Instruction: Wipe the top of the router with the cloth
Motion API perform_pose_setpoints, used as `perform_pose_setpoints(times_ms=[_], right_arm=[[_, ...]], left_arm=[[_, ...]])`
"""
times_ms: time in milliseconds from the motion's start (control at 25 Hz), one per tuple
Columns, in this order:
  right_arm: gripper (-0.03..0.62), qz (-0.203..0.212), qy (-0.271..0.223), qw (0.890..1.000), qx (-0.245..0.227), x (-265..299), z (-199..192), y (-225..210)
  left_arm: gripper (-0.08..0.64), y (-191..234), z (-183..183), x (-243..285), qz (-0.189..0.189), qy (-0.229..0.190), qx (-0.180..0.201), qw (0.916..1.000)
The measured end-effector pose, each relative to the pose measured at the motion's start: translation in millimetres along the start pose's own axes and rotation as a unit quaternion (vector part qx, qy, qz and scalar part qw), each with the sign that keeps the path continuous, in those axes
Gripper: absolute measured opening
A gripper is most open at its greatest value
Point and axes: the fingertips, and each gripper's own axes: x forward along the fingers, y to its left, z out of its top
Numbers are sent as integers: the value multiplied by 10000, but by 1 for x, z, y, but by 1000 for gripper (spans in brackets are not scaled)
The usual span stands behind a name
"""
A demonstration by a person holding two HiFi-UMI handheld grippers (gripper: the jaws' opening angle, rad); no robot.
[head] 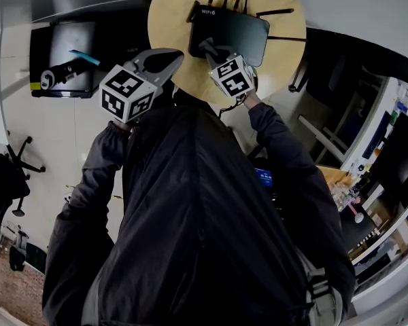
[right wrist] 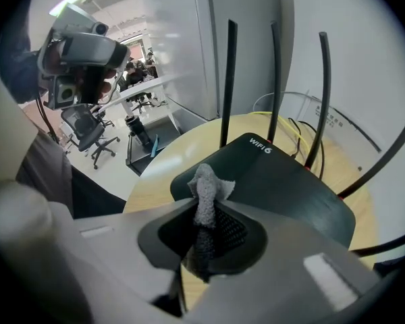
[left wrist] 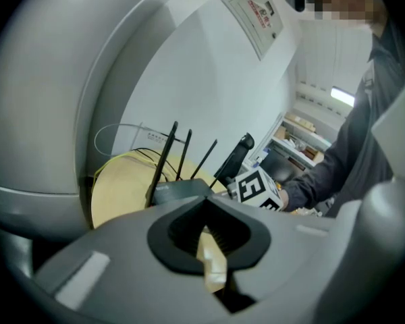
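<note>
A black router (head: 232, 27) with several upright antennas lies on a round wooden table (head: 170, 19). My right gripper (head: 209, 50) is shut on a grey cloth (head: 207, 45), which rests on the router's near left part. In the right gripper view the cloth (right wrist: 207, 193) sticks up between the jaws, over the router's (right wrist: 283, 194) near edge by its "WIFI 6" mark. My left gripper (head: 177, 57) is shut on nothing and hovers over the table's left edge, beside the router (left wrist: 181, 190). The left gripper (left wrist: 204, 198) view shows the table (left wrist: 121, 187) through its jaws.
Yellow and white cables (right wrist: 293, 123) lie on the table behind the router, close to the white wall. A black low cabinet (head: 61, 60) with a bottle stands left of the table. An office chair (head: 7, 175) is at far left, cluttered shelves (head: 374, 182) at right.
</note>
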Motion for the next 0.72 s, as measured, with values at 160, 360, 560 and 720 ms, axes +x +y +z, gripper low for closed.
perform_pose_setpoints(times_ms=[160, 360, 560, 720], right_arm=[[31, 158, -30, 9999, 35, -1, -1, 3], [31, -241, -223, 9988, 358, -4, 14, -51], [31, -680, -158, 9975, 148, -3, 37, -110], [31, -774, 70, 9969, -69, 5, 37, -129]], left_arm=[[0, -1, 3, 2, -26, 27, 41, 10000], [0, 3, 5, 0, -27, 61, 88, 9999], [0, 2, 4, 0, -19, 82, 65, 9999], [0, 4, 3, -4, 16, 64, 37, 10000]])
